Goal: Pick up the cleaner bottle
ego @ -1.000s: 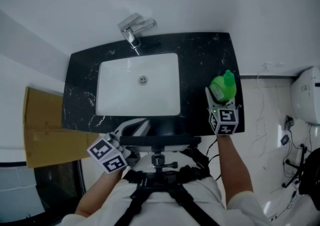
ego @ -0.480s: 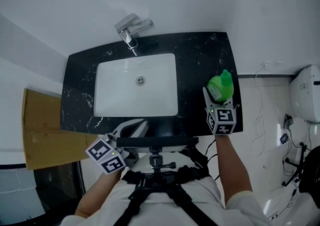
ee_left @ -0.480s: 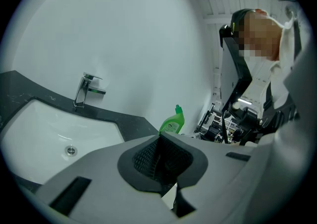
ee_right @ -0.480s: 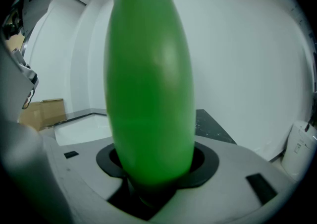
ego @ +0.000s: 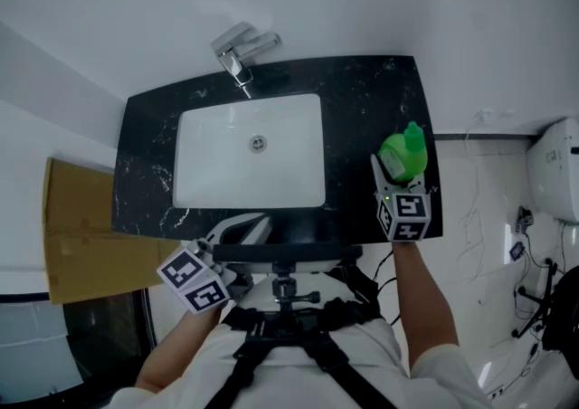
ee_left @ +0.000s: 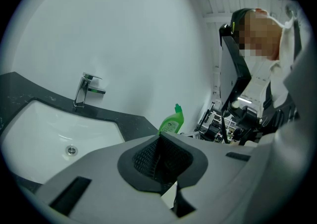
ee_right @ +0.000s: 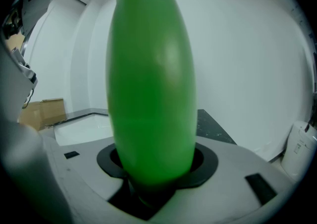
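Note:
The green cleaner bottle [ego: 403, 154] stands upright on the right part of the black counter [ego: 362, 109]. My right gripper [ego: 398, 177] reaches it from the near side, and the bottle [ee_right: 151, 79] fills that gripper's view between the two jaws. The jaws have just been closing around it, and a thin dark gap still shows beside each pad [ee_right: 205, 161]. My left gripper [ego: 246, 228] hovers at the counter's near edge, shut with nothing in it, its pads [ee_left: 159, 161] meeting. From there the bottle [ee_left: 172, 123] shows far to the right.
A white sink basin [ego: 185, 127] is set in the counter, with a chrome faucet [ego: 242, 52] behind it. A cardboard sheet [ego: 77, 226] leans at the left. A white fixture [ego: 552, 172] and cables are at the right, past the counter's edge.
The head view wobbles slightly. The bottle and both grippers keep their places.

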`<act>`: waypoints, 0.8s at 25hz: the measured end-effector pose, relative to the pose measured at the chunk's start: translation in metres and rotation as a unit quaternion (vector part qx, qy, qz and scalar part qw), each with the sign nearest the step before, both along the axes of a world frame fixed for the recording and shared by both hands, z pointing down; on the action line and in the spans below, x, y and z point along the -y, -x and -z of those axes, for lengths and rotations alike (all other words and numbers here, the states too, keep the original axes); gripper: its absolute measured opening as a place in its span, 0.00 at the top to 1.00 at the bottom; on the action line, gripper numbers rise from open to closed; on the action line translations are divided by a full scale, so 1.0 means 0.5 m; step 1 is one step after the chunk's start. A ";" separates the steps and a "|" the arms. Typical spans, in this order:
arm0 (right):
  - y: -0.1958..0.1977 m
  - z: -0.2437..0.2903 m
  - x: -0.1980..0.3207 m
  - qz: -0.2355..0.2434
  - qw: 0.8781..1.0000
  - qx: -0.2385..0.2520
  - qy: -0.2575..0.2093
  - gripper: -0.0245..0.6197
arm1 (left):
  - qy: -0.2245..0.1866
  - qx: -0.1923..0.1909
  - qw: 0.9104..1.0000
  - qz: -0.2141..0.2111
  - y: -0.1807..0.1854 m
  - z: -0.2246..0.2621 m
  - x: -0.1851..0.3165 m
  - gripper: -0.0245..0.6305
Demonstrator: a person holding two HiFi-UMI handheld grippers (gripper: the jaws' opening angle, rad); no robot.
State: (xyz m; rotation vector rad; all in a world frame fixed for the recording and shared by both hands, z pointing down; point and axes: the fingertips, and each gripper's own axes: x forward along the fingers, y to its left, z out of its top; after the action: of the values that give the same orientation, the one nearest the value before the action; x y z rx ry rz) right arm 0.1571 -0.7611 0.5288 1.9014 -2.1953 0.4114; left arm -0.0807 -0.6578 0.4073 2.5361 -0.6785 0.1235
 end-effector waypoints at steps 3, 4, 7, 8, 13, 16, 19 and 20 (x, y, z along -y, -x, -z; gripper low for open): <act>0.000 0.001 -0.001 0.000 1.000 0.000 -0.001 0.64 | 0.000 0.002 1.000 -0.001 -0.001 0.000 -0.002 0.96; 0.000 0.003 -0.001 0.000 1.000 -0.003 -0.003 0.64 | 0.000 0.002 1.000 -0.001 0.000 0.000 -0.002 0.96; 0.004 0.011 0.002 0.003 1.000 -0.015 -0.015 0.65 | 0.001 0.005 1.000 0.002 0.004 -0.001 -0.002 0.96; 0.004 0.013 0.002 0.004 1.000 -0.016 -0.018 0.65 | 0.001 0.006 1.000 0.003 0.005 -0.001 -0.002 0.96; 0.002 0.019 0.002 0.006 1.000 -0.013 -0.027 0.65 | 0.002 0.013 1.000 0.006 0.006 -0.003 0.000 0.96; 0.003 0.020 0.003 0.007 0.999 -0.009 -0.031 0.65 | 0.003 0.016 1.000 0.006 0.005 -0.004 0.001 0.96; 0.003 0.021 0.004 0.009 0.999 -0.001 -0.033 0.65 | 0.004 0.018 1.000 0.005 0.000 -0.005 0.003 0.96; 0.002 0.021 0.004 0.009 0.999 0.002 -0.033 0.65 | 0.004 0.018 1.000 0.004 -0.002 -0.005 0.004 0.96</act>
State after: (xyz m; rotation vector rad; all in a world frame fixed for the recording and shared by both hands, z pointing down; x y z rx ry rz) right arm 0.1563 -0.7629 0.5183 1.9141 -2.2529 0.3433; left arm -0.0797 -0.6595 0.4100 2.5299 -0.7005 0.1696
